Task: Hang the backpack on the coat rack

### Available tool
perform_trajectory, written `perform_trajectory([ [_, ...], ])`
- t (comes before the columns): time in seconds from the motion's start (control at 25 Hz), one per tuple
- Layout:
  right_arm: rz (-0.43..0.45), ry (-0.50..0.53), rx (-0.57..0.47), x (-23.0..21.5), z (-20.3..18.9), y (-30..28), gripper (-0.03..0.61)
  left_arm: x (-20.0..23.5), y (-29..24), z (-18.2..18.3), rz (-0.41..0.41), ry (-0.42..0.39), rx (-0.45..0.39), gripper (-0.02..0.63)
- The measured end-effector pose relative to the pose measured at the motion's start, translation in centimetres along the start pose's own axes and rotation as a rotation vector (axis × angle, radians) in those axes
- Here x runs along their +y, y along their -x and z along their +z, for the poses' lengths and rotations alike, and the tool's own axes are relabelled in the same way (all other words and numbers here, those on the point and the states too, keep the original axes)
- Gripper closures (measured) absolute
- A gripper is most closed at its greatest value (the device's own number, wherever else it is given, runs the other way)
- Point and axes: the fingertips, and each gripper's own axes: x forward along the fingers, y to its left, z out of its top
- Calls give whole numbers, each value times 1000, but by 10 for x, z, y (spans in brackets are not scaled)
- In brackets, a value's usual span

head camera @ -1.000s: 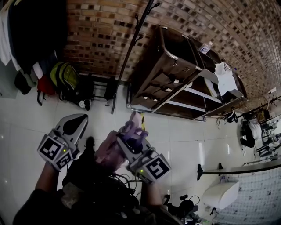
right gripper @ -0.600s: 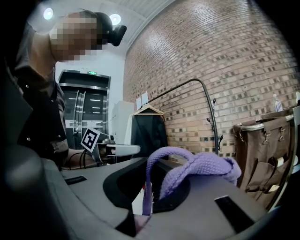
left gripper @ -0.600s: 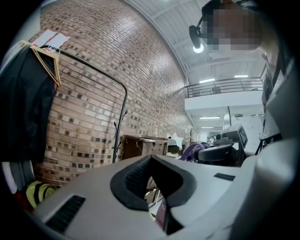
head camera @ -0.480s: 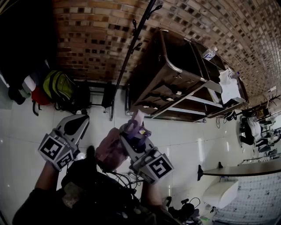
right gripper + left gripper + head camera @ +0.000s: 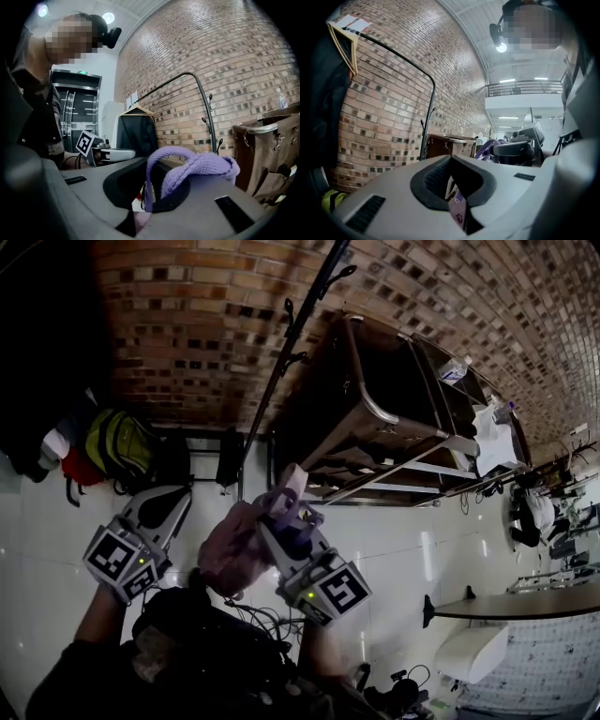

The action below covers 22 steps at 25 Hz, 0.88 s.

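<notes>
My right gripper (image 5: pixel 281 517) is shut on the purple knitted handle (image 5: pixel 197 166) of a pink backpack (image 5: pixel 230 549). The backpack hangs below and left of the gripper, in front of the person's body. The black coat rack (image 5: pixel 281 362), a thin pole with small hooks, stands ahead against the brick wall; its pole (image 5: pixel 213 126) also rises just beyond the handle. My left gripper (image 5: pixel 155 512) travels to the backpack's left, apart from it, jaws together. A small pink tag (image 5: pixel 458 214) shows in the slit between its jaws; whether it is pinched is unclear.
A brown fabric cart on a metal frame (image 5: pixel 375 409) stands right of the rack. Bags, among them a yellow-green one (image 5: pixel 117 442), lie at the wall's foot on the left. Dark clothes hang on a curved garment rail (image 5: pixel 187 75). Cables (image 5: pixel 253 620) trail by the person's body.
Both grippers and the backpack have come closer to the brick wall. The coat rack and the cart now look nearer, and the bags on the left have slid toward the edge.
</notes>
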Motion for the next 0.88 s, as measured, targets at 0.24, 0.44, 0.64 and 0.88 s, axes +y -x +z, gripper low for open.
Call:
perform_trajectory([
  [0.24, -22, -8, 7, -23, 8, -39, 556, 42, -21, 12, -14, 1, 0, 574],
  [0.44, -25, -1, 0, -41, 14, -56, 555, 62, -39, 9, -11, 2, 14, 574],
  [0.64, -9, 8, -3, -70, 14, -70, 555, 75, -59, 14, 7, -7, -9, 574],
  [0.88, 50, 29, 6, -119, 17, -93, 556, 98, -102, 25, 73, -30, -28, 574],
])
